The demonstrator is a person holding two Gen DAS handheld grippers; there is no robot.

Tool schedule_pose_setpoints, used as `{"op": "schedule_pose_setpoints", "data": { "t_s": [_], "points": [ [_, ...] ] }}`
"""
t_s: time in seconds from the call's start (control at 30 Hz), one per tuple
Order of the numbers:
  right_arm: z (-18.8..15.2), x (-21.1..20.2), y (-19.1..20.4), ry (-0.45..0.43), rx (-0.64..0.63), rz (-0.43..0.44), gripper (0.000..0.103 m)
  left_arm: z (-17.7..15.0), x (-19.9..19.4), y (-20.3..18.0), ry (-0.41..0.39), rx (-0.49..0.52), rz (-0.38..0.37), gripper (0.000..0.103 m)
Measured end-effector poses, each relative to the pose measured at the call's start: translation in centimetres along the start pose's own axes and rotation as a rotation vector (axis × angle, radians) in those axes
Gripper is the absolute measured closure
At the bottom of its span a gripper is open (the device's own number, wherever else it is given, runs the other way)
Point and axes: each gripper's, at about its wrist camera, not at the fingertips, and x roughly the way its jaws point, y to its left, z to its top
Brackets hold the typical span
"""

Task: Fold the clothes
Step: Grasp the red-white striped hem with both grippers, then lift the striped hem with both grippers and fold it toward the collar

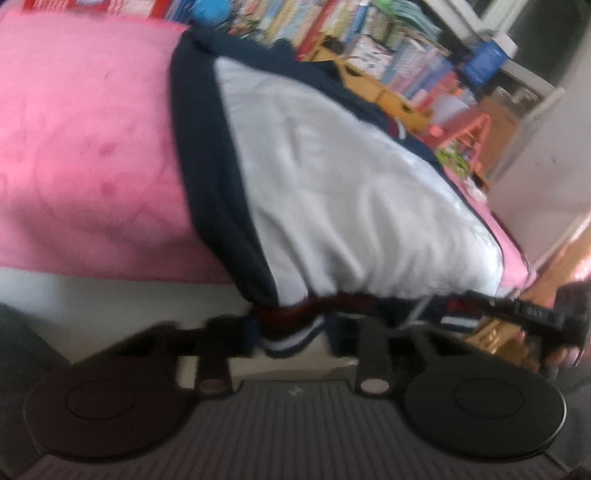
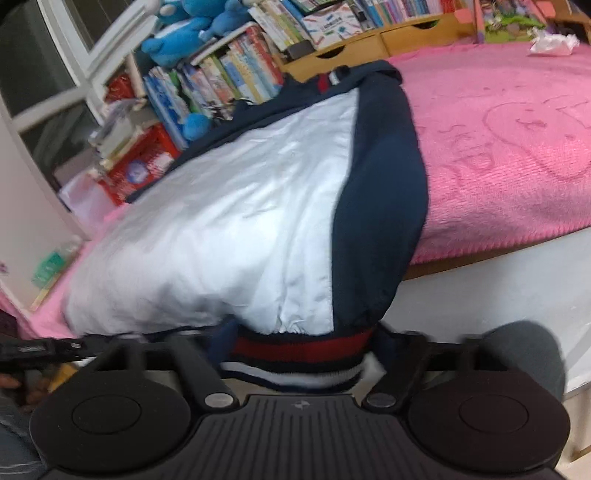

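Jacket (image 1: 332,177) hem is what you are gripping with both tools, at the near edge of the bed. Your left gripper (image 1: 291,332) is pinching the red, white and navy ribbed hem band (image 1: 295,325), its jaws drawn almost together on the bunched cloth. Your right gripper (image 2: 295,350) is clamping the same striped band at the jacket's other near corner, its jaws standing wider apart with a broad fold of ribbing pressed between them. In the left wrist view your right gripper is showing at the right edge, level with the hem, with a hand (image 1: 561,354) behind it.

Beyond the fingers, the garment is lying flat on the pink blanket (image 1: 85,147), its white panel facing up and navy sleeves running along each side. Its long axis is running straight away from you, hem nearest and collar (image 2: 328,83) farthest, pointing toward the far wooden drawers (image 2: 369,48). Past the collar, rows of books (image 2: 236,77) are filling the shelves, with blue plush toys (image 2: 177,33) sitting above them at far left.
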Motion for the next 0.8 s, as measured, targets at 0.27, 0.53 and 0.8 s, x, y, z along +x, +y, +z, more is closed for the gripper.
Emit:
{"op": "schedule_pose_setpoints", "data": {
  "t_s": [0.27,0.53,0.8],
  "points": [
    [3.5,-8.2,4.3,-0.135,-0.063,0.104,0.085,4.5,-7.6,-4.6,-0.198,0.158,-0.080,0.090],
    [18.6,-5.7,5.7,-0.337,0.017,0.118,0.082,19.5,-2.1,-2.8,-0.353,0.172,0.072,0.084],
    [26.8,1.1,1.4,-0.322,-0.070,-0.164,0.019,22.4,2.5,1.4,-0.283,0.150,0.204,0.071]
  ]
}}
